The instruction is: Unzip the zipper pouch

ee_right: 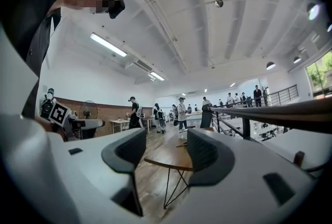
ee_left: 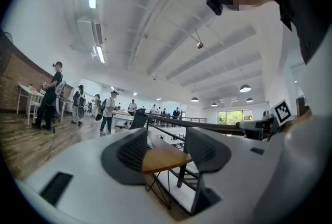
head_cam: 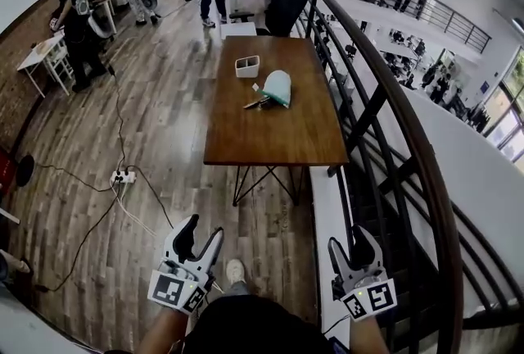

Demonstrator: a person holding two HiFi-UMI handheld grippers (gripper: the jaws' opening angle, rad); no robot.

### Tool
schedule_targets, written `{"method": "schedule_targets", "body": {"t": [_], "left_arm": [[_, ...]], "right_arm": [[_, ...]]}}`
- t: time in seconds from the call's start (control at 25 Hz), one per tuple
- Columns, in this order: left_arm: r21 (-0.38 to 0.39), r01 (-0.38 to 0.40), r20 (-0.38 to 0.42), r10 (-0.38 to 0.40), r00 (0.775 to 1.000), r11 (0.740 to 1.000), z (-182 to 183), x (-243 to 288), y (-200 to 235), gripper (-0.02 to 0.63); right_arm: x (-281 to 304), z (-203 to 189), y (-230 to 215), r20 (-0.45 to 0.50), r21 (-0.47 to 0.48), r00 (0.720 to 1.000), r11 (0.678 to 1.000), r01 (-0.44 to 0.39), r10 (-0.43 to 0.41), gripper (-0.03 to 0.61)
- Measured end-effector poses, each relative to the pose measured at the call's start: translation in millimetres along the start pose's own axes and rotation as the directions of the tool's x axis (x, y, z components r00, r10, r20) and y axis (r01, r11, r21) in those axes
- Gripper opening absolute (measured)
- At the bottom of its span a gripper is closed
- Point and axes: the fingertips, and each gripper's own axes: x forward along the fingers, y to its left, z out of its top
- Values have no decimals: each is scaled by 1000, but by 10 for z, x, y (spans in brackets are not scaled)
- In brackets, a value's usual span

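A light green zipper pouch (head_cam: 277,87) lies on the brown wooden table (head_cam: 270,139), toward its far half, with a small dark bunch like keys (head_cam: 257,103) at its near left corner. Both grippers hang well short of the table, held level and pointing at it. My left gripper (head_cam: 202,231) is open with nothing between its jaws; through the gap the table's near corner (ee_left: 165,159) shows. My right gripper (head_cam: 354,242) is open and empty too, near the railing, with the table (ee_right: 174,157) seen between its jaws.
A small white box (head_cam: 247,65) stands on the table beyond the pouch. A black stair railing (head_cam: 385,98) runs along the table's right side. A power strip with cables (head_cam: 123,177) lies on the wooden floor at left. Several people stand in the background, far left and behind the table.
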Motion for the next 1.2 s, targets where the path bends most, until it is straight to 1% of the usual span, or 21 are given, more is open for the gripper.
{"method": "schedule_targets", "body": {"t": [0.16,0.32,0.56,0.72,0.92,1.08,1.2], "left_arm": [[-29,3,-1,-3,1000,1000,-73,292,340,235],[-48,1,1,-1,1000,999,-98,542,657,229],[-27,13,-2,-13,1000,1000,-69,824,972,217],[-35,18,-15,-18,1000,999,-110,954,1101,198],[-31,30,-42,-31,999,999,-203,1142,1224,191],[-7,49,-58,-49,997,999,-254,1491,1271,191],[7,42,-61,-42,997,999,-247,1714,1301,192]], "right_arm": [[450,-51,24,-34,-24,999,1000,-17,16,244],[830,-38,52,-59,-74,998,997,-25,21,244],[1240,-20,-74,-46,-61,999,998,1,-4,235],[1371,-61,-110,-48,-52,999,999,14,-16,230],[1529,-219,-180,-85,-36,996,999,27,-30,224],[1749,-226,-434,-75,-24,996,999,44,-46,218],[1974,-319,-646,-90,-3,996,1000,27,-27,207]]}}
